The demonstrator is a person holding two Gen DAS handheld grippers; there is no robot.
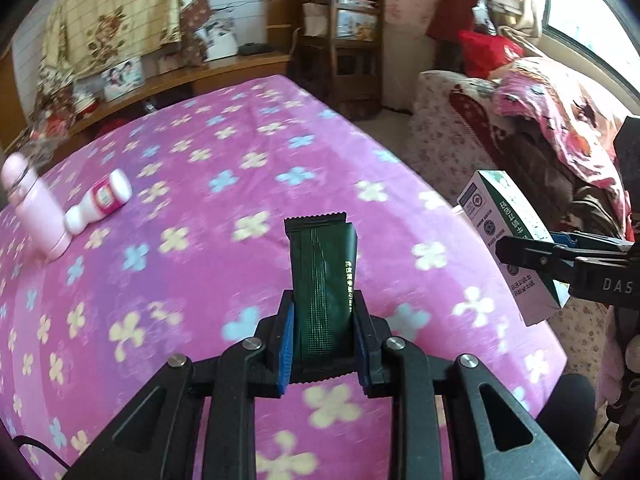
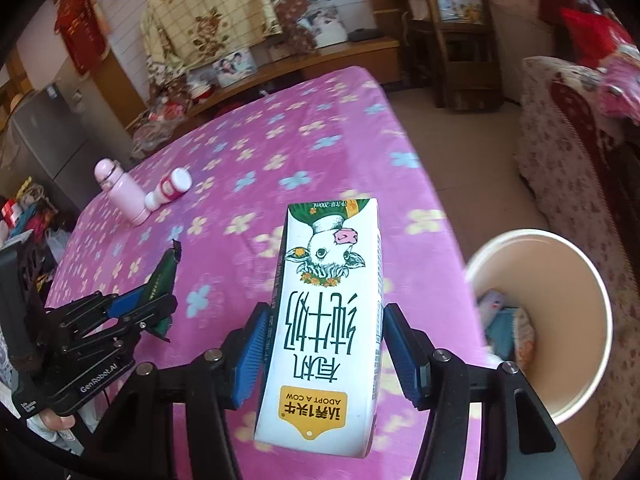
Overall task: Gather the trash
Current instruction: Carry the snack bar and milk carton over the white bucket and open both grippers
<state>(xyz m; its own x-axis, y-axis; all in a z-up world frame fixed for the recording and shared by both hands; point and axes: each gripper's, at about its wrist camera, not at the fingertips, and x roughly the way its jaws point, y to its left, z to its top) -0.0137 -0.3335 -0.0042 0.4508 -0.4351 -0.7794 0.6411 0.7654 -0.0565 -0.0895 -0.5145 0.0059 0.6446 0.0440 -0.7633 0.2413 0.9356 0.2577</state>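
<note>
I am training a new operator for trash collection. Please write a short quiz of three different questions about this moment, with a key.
1. True or false: the left gripper is shut on the dark green foil snack wrapper.
2. Multiple choice: what does the right gripper hold?
A. a pink capped bottle
B. a white and green milk carton with a cow drawing
C. nothing
3. Fill in: the white round paper bin stands beside the pink flowered table cover, on the ____ side in the right wrist view.

Key:
1. True.
2. B. The tall pink capped bottle and the small white and pink drink bottle lie on the cover.
3. Right.
</note>
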